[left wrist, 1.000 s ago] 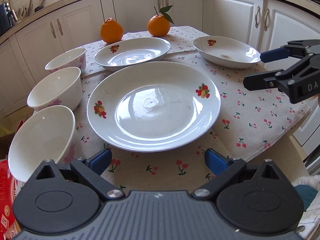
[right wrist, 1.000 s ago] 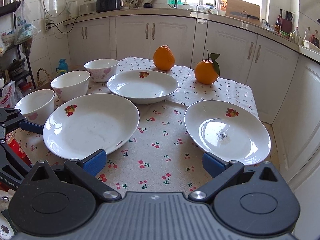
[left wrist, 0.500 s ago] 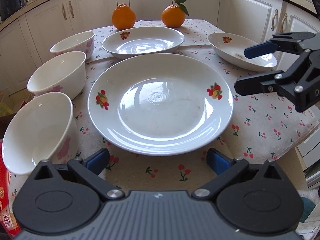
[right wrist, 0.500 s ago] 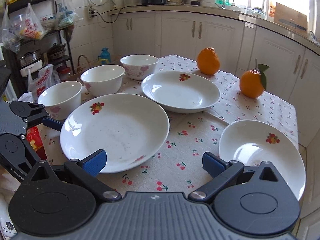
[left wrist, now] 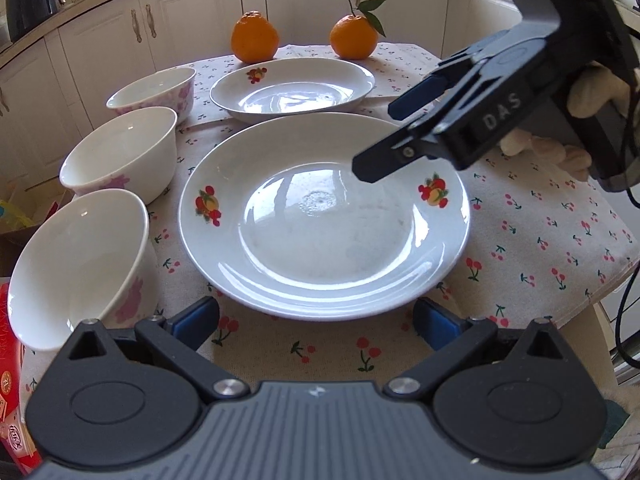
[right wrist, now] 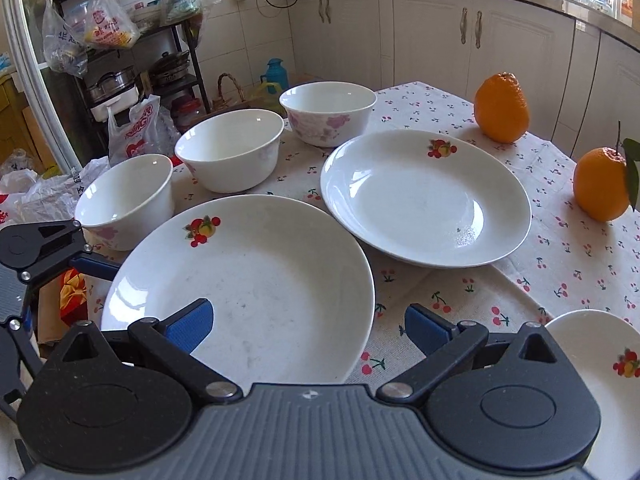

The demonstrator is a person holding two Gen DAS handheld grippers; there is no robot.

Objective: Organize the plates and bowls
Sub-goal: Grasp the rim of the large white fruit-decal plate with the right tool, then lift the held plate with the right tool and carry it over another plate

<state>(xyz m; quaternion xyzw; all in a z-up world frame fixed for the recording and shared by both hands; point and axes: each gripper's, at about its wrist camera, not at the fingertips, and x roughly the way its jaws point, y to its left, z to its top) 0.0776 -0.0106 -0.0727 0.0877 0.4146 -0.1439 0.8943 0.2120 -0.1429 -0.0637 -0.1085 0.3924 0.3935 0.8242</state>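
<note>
A large white plate (left wrist: 324,216) with fruit prints lies on the cherry-print cloth, just ahead of my left gripper (left wrist: 316,320), which is open and empty with the plate's near rim between its blue pads. My right gripper (left wrist: 394,132) hangs open over that plate's right side. In the right wrist view the right gripper (right wrist: 310,326) straddles the large plate's (right wrist: 256,280) edge and holds nothing. A medium plate (right wrist: 424,196) sits behind, and a small plate (right wrist: 608,364) lies at the lower right. Three white bowls (right wrist: 124,200) (right wrist: 228,148) (right wrist: 328,110) line the left edge.
Two oranges (right wrist: 502,106) (right wrist: 600,184) stand at the table's far side. White cabinets (left wrist: 328,8) run behind the table. A shelf rack with pots and plastic bags (right wrist: 132,84) stands off the table's left. A red box (left wrist: 12,400) lies beside the nearest bowl.
My right gripper has swung left, from beside the small plate to over the large plate's edge. The left gripper has stayed almost in place, open.
</note>
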